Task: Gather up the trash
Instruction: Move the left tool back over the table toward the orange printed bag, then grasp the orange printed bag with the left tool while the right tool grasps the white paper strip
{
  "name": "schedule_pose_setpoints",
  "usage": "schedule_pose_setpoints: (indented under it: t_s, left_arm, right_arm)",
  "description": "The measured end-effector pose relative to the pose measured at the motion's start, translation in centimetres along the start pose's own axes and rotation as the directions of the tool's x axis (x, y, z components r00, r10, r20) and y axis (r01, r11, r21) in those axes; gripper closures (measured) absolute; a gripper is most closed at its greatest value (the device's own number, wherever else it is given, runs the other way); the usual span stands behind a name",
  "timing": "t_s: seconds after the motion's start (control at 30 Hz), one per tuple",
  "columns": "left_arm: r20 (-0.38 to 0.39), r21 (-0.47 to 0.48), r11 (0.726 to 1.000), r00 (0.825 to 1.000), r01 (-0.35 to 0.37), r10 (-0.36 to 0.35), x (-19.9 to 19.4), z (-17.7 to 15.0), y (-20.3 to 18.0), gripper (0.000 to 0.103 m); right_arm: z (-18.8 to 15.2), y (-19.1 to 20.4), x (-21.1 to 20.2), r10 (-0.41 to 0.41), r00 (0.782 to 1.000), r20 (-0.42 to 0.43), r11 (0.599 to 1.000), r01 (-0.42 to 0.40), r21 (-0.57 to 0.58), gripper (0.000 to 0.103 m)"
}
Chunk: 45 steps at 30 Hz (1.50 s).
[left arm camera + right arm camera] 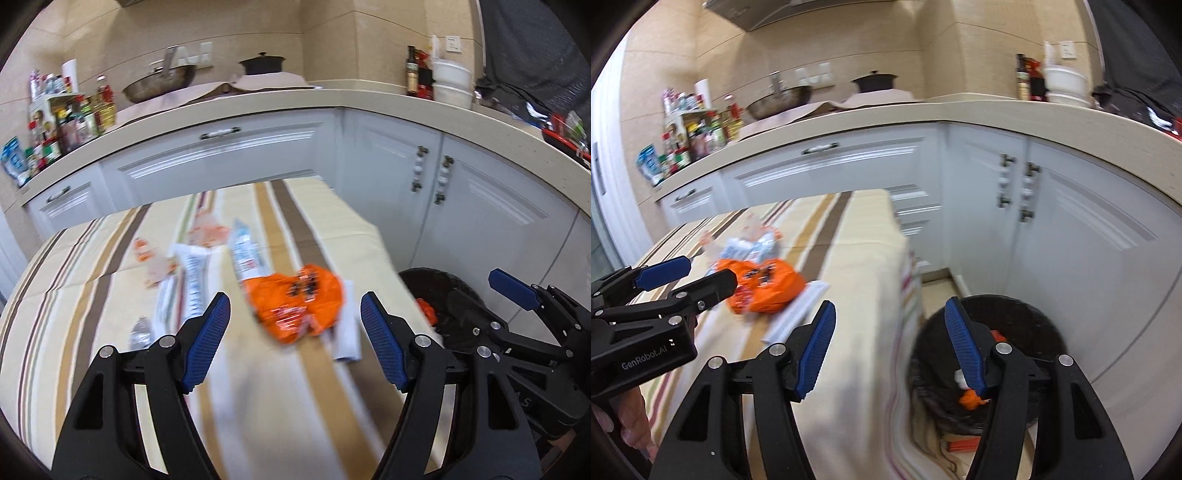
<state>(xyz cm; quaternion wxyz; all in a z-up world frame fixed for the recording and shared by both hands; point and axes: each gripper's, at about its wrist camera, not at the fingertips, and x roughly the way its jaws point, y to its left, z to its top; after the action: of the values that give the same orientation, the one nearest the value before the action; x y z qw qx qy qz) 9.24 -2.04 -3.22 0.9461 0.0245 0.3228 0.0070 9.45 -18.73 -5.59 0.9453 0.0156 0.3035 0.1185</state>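
Over at the left of the kitchen, a crowd of bottles and jars (62,122) sits on the beige counter (258,107), with a metal wok (160,85) and a black pot (263,63) further along against the tiled wall. Below run white cabinets (229,155). In front of them stands a table under a striped cloth (92,295), and the trash lies scattered on it: a few blurred white and pale orange wrappers (199,254) toward the far side, a small clear scrap (141,332) nearer, and a crumpled orange bag (295,302) near the table's right edge, lying partly over a white strip of paper (347,332).

The left gripper (295,343) hangs above the cloth with its blue pads spread wide apart, holding nothing; the orange bag sits just beyond and between its tips, not touched.

To the right, past the table edge, a dark wastebasket (1045,332) stands on the floor beside the corner cabinets. Orange and white scraps (969,398) already lie inside it. The right gripper (890,347) hovers over the table's edge and the basket, its fingers also well parted and empty. Both views are smeared by motion, so wrapper print cannot be read.
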Motion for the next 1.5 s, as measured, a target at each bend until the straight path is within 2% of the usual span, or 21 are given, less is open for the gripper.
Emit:
schedule_pose_setpoints:
  t_s: [0.2,0.47,0.8,0.97,1.13,1.5]
  left_arm:
    - [-0.008,-0.060,0.996,0.998,-0.060,0.059,-0.7,-1.4,4.2,0.032]
    - [-0.032,-0.104,0.990,0.996,-0.090,0.087,-0.7,-2.8,7.3,0.032]
    - [-0.051,-0.144,0.988,0.997,-0.057,0.051,-0.1,-3.6,8.8,0.032]
    - [-0.054,-0.151,0.988,0.998,-0.032,0.024,0.3,-3.6,8.5,0.032]
    - [-0.051,-0.136,0.991,0.999,-0.008,0.001,0.5,-3.3,7.7,0.032]
    - [-0.048,-0.094,0.995,0.998,0.045,-0.050,1.4,-2.3,4.7,0.031]
  right_arm:
    - [-0.2,3.7,0.9,0.043,0.998,-0.034,0.998,-0.045,-0.054,0.043]
    - [-0.6,6.8,2.6,0.053,0.994,-0.099,0.993,-0.063,-0.100,0.043]
    - [-0.7,7.9,5.4,0.006,0.975,-0.223,0.991,-0.037,-0.131,0.043]
    - [-0.7,7.7,5.9,0.022,0.966,-0.258,0.991,-0.055,-0.123,0.056]
    - [-0.6,7.2,5.8,0.036,0.966,-0.255,0.992,-0.066,-0.109,0.079]
    - [-0.9,5.4,5.1,0.069,0.972,-0.226,0.994,-0.087,-0.073,0.084]
